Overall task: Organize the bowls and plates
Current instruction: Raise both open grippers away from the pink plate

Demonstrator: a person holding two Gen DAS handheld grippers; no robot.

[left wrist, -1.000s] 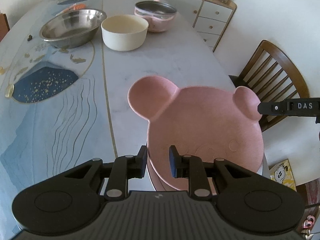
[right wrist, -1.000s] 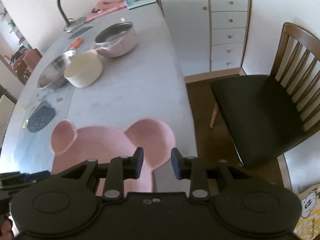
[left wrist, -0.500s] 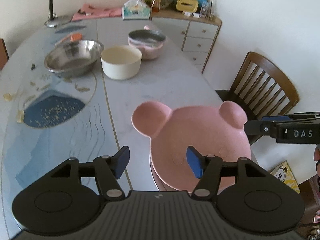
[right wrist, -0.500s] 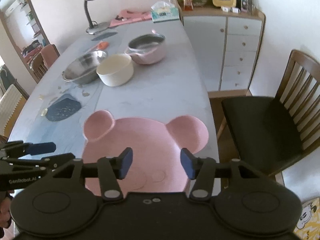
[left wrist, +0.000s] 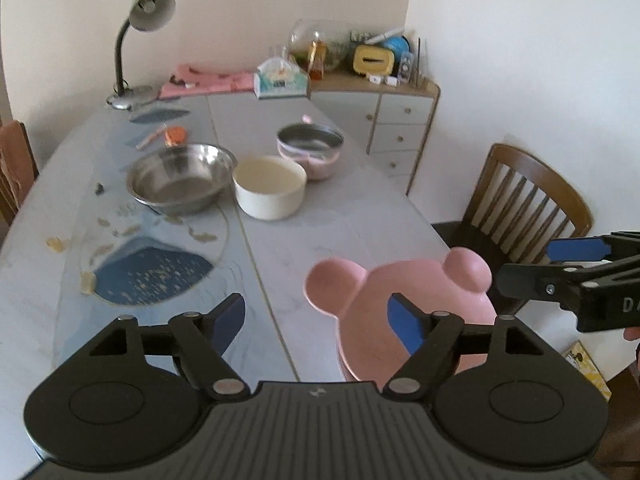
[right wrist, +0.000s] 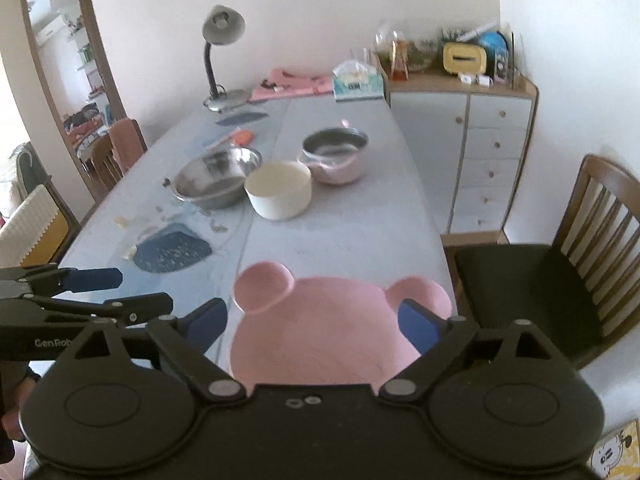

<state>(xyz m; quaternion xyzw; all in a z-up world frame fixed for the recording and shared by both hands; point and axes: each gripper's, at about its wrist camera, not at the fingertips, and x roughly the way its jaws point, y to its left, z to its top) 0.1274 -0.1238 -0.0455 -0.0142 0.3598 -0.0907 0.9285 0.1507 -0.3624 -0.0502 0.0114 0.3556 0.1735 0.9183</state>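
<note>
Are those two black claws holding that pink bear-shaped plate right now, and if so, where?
No. The left gripper and right gripper both stand open, jaws just widened; the pink bear plate lies free on the table.

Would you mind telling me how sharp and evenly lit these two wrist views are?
Left wrist view: soft all over, the bear-shaped pink plate smeared at its edges; the desk lamp and back wall bow with fisheye curvature. Right wrist view: similarly soft; the steel bowl shows blurred glare, and the doorway at left is overexposed.
</note>
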